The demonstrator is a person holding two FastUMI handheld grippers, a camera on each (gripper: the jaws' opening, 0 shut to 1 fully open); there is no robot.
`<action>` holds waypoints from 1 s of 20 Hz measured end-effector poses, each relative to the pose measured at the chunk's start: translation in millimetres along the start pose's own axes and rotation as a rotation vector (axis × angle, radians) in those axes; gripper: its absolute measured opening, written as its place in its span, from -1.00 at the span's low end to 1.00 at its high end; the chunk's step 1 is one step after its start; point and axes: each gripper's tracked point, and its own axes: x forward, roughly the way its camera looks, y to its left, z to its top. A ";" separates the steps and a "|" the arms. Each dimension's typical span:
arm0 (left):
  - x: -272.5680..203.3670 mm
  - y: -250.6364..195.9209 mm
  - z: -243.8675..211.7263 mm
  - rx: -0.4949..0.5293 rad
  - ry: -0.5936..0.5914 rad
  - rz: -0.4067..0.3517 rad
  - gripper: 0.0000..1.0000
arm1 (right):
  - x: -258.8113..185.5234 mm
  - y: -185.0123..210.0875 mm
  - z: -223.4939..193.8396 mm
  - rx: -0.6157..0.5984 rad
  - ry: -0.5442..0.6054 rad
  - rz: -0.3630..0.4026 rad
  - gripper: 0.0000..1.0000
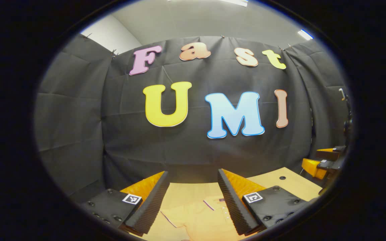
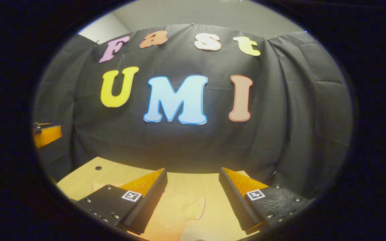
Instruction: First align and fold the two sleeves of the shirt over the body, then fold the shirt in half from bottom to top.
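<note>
A pale yellow-orange shirt [image 1: 199,217] lies flat on the wooden table [image 1: 290,182], its collar and button placket showing between my left gripper's fingers. My left gripper [image 1: 193,192] hangs open above it, with nothing between the fingers. In the right gripper view one short sleeve of the shirt [image 2: 183,207] spreads out on the table [image 2: 89,174] below my right gripper [image 2: 193,190], which is also open and holds nothing. The right gripper [image 1: 327,160] appears at the far right edge of the left gripper view, and the left gripper [image 2: 45,134] at the far left edge of the right gripper view.
The black cloth wall stands close behind the table's far edge. A small dark hole [image 1: 282,177] marks the tabletop near its far corner, and the same kind of hole [image 2: 98,168] shows in the right gripper view. Bare wood surrounds the shirt.
</note>
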 end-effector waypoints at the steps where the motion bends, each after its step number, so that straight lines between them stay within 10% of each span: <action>1: 1.8 0.7 1.2 0.002 0.000 0.000 0.86 | 9.4 -1.8 -10.5 0.002 0.028 0.000 0.95; 20: 7.5 49.9 -20.0 0.027 0.075 0.142 0.87 | 150.1 -12.5 -258.4 0.033 0.594 -0.037 0.96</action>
